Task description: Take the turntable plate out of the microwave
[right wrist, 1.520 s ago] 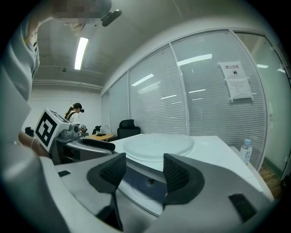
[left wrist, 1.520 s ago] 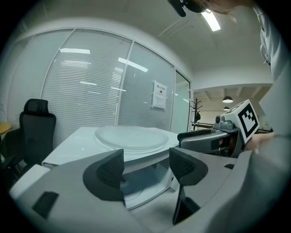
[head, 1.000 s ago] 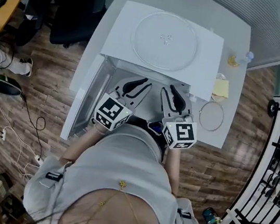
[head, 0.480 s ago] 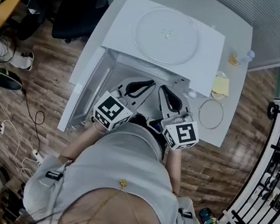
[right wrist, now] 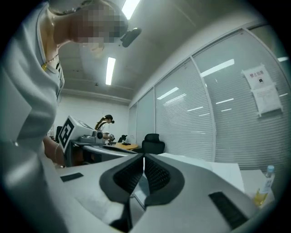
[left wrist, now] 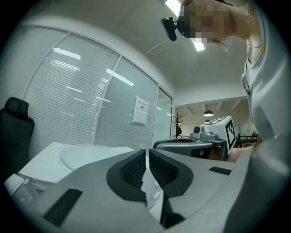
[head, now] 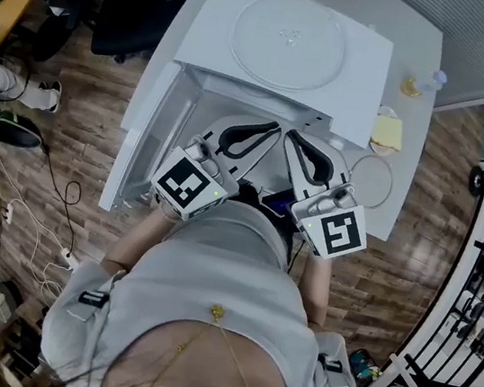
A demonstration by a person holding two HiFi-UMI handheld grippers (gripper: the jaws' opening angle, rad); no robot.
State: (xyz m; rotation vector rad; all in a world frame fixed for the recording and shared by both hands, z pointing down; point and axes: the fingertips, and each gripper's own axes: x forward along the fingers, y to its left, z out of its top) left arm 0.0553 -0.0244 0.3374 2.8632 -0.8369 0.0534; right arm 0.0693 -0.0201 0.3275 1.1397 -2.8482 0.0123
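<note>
The round glass turntable plate (head: 289,41) lies flat on top of the white microwave (head: 218,11); it also shows in the left gripper view as the plate (left wrist: 88,154). The microwave door (head: 139,144) hangs open at the left. My left gripper (head: 273,130) and right gripper (head: 292,139) are side by side in front of the microwave's opening, below the plate's level in the picture. Both point level. The left gripper (left wrist: 147,158) is shut with nothing between its pads. The right gripper (right wrist: 144,164) is shut and empty too.
On the white table to the microwave's right lie a thin ring (head: 369,179), a yellow item (head: 385,133) and a small bottle (head: 421,82). A black office chair (head: 126,6) stands at the back left. Cables run across the wooden floor (head: 31,200) at left.
Both grippers have closed their jaws and risen in front of the microwave's opening, drawing a little toward me. The plate on top has stayed put.
</note>
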